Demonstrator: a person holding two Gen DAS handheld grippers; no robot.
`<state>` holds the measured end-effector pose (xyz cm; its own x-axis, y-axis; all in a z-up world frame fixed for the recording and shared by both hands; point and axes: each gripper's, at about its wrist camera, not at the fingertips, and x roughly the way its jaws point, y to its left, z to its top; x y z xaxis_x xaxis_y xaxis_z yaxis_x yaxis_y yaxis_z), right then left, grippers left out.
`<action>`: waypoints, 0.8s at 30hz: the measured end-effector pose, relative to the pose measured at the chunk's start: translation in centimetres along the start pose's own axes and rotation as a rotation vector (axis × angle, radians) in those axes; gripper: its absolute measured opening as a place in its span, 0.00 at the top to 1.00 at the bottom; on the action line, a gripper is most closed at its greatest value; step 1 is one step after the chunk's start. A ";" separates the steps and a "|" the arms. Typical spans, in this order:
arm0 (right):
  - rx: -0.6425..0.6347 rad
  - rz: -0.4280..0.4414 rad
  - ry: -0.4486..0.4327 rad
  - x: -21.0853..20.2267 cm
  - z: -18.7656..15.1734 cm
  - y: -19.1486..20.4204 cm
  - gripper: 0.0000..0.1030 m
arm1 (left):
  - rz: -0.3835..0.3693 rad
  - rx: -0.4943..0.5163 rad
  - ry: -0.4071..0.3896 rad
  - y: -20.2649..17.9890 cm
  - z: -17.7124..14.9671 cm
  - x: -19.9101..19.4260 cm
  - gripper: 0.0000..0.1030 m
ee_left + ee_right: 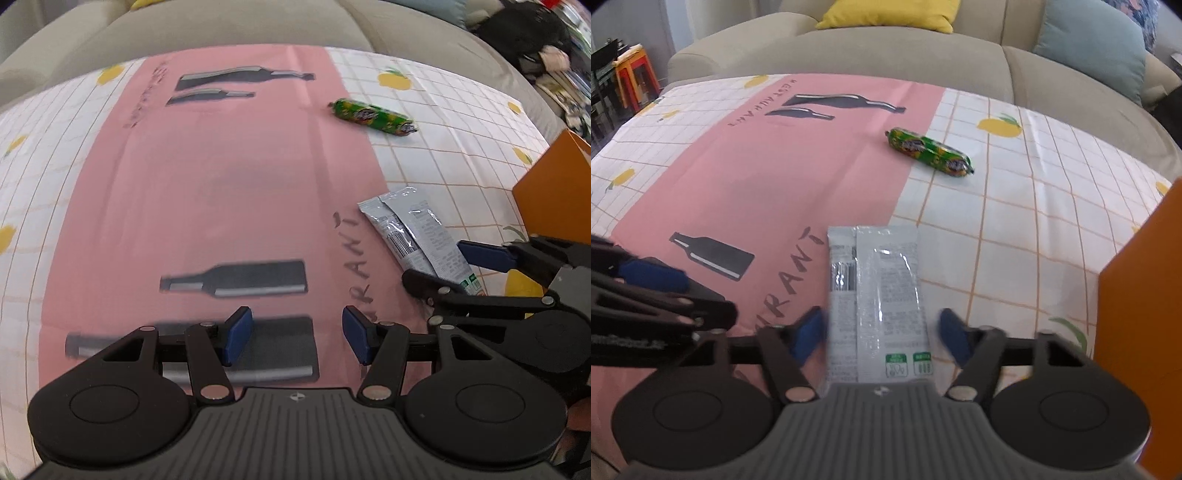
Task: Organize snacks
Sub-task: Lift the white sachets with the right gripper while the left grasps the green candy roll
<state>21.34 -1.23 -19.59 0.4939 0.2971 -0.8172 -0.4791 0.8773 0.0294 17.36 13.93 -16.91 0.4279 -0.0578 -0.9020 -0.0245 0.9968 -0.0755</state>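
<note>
A silver snack packet (877, 295) lies flat on the cloth between my right gripper's (877, 334) open blue fingers, which stand either side of it without pinching it. It also shows in the left wrist view (417, 236), with the right gripper (447, 266) around its near end. A green sausage-shaped snack (930, 152) lies farther back near the pink stripe's edge, and shows in the left wrist view (373, 117). My left gripper (297, 338) is open and empty above the pink stripe, left of the packet.
An orange box (1141, 314) stands at the right edge, also in the left wrist view (554, 192). The tablecloth (1034, 221) is white checked with lemons and a pink stripe with bottle prints. A beige sofa (886, 51) with cushions is behind.
</note>
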 end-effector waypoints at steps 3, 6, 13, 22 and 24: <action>0.004 0.005 0.012 0.1 0.5 -0.2 0.53 | -0.005 0.059 -0.023 -0.6 0.7 0.3 0.36; 0.031 -0.009 0.018 0.1 0.9 -0.7 0.55 | -0.015 0.118 -0.045 -1.1 1.9 0.6 0.36; 0.130 -0.132 0.025 0.4 2.1 -4.1 0.55 | -0.051 0.337 -0.142 -3.0 5.8 2.1 0.36; 0.275 -0.178 0.047 2.3 4.3 -7.8 0.55 | -0.056 0.638 -0.231 -6.3 11.4 5.3 0.36; 0.283 -0.181 0.043 2.6 4.7 -7.9 0.54 | -0.040 0.735 -0.239 -7.3 11.8 5.9 0.36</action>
<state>29.82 -5.65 -19.29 0.5184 0.1159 -0.8473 -0.1631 0.9860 0.0351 30.70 6.99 -16.71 0.6015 -0.1649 -0.7817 0.5652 0.7794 0.2705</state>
